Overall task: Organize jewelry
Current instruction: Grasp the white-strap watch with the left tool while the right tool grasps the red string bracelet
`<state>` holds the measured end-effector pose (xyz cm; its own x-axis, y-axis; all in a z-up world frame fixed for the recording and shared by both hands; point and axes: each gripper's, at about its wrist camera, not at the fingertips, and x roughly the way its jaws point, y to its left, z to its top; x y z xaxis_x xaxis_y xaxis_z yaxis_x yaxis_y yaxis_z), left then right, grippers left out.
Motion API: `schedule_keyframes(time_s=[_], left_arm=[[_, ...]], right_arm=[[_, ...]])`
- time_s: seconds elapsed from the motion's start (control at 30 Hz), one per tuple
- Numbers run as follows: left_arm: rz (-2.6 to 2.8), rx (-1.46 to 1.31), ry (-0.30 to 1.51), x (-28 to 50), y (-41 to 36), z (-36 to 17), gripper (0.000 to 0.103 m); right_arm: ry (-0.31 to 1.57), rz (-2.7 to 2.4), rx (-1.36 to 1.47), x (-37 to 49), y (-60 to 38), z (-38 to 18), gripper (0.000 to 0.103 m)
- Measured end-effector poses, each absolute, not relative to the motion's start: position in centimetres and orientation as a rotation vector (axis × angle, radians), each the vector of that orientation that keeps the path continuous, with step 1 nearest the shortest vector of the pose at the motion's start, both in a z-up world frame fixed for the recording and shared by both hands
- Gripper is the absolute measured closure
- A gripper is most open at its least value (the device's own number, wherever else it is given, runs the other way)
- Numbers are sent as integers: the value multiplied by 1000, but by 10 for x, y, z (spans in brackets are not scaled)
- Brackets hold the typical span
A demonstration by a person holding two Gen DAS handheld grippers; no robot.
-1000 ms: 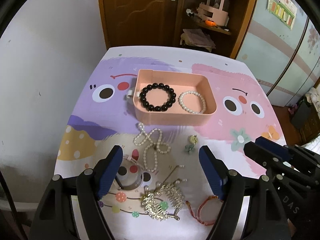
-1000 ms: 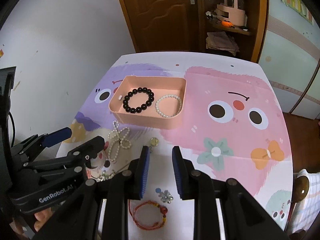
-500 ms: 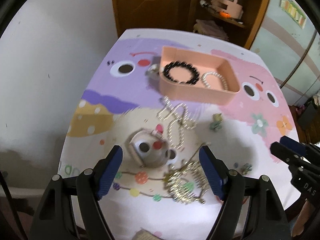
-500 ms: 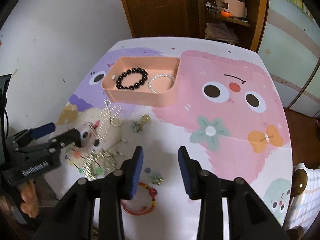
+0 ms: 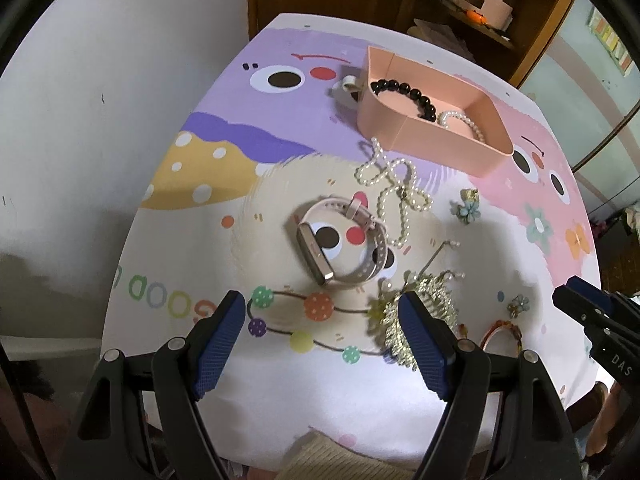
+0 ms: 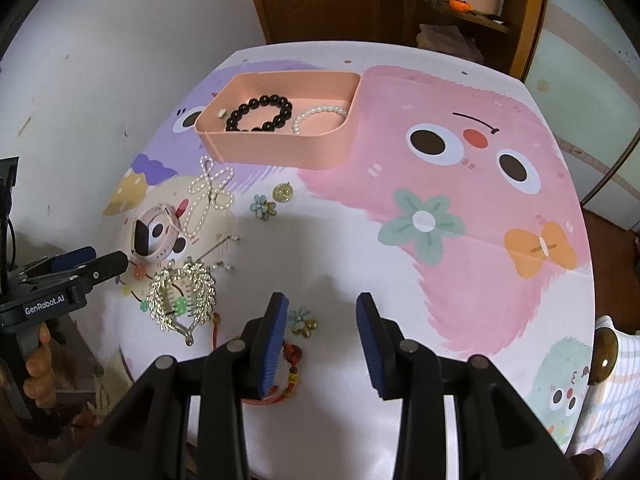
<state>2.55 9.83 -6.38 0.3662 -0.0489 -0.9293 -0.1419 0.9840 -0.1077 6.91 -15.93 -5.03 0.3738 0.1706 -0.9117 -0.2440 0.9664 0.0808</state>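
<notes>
Lower now, left gripper (image 5: 320, 340) gapes before watch (image 5: 340, 240), nothing between.

One peach plastic tray (image 6: 280, 148), two bead bracelets (image 6: 260, 114) beyond the jaws, one pearl necklace (image 5: 394, 196), one pink watch (image 5: 340, 240), two flower earrings (image 6: 302, 320).

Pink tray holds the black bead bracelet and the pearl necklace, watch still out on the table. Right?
Not quite. Beside the black bead bracelet in the pink tray lies a small pearl bracelet; the pearl necklace is still on the table in front of the tray, as the right wrist view shows. The watch is out on the table, as you say.
</notes>
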Motion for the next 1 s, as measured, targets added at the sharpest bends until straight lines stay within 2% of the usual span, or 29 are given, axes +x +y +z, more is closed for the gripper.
schedule_keyframes(time_s=[0.5,0.9,1.0], left_arm=[[118,-268,1205,43,128,-73,26],[139,-137,1212,86,125,-85,26],[125,-88,1227,94,119,-90,30]], right_arm=[[1251,375,-205,48,-145,-75,67],[1323,420,-230,53,-140,-87,67],[1337,422,-233,53,-139,-90,68]])
